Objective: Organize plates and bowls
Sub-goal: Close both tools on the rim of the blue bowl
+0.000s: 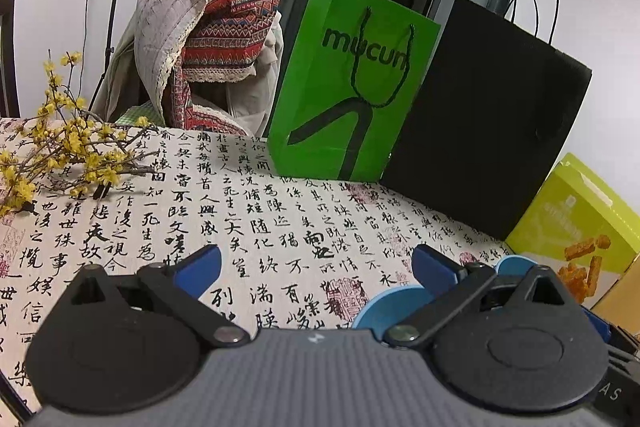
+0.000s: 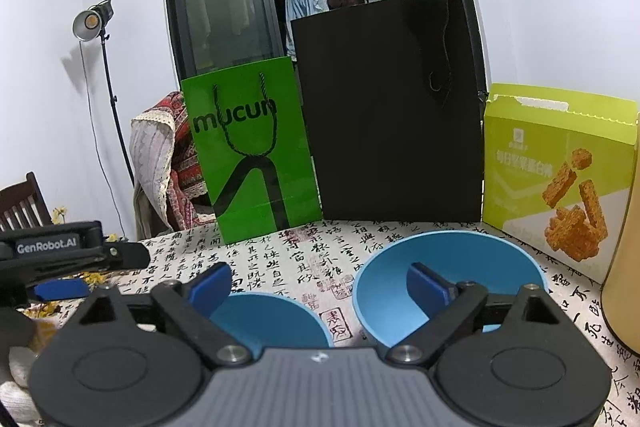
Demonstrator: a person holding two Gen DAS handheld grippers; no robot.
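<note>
Calligraphy-printed desk point(image 2: 280, 259): two blue bowls point(image 2: 448, 287) are framed low by the right gripper point(image 2: 320, 287), jaws wide, empty; one rim should be straddled squarely.

On the table point(image 2: 280, 259): two bowls side by side, smaller bowl point(image 2: 276, 319) left of larger bowl point(image 2: 452, 267); behind them two bags, one bag point(image 2: 252, 155) left of the other bag point(image 2: 392, 115); box point(image 2: 556, 175) at right; flowering branches point(image 1: 68, 151) far left.

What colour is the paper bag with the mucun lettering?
Bright green paper bag with black lettering, clearest in the right wrist view.
</note>
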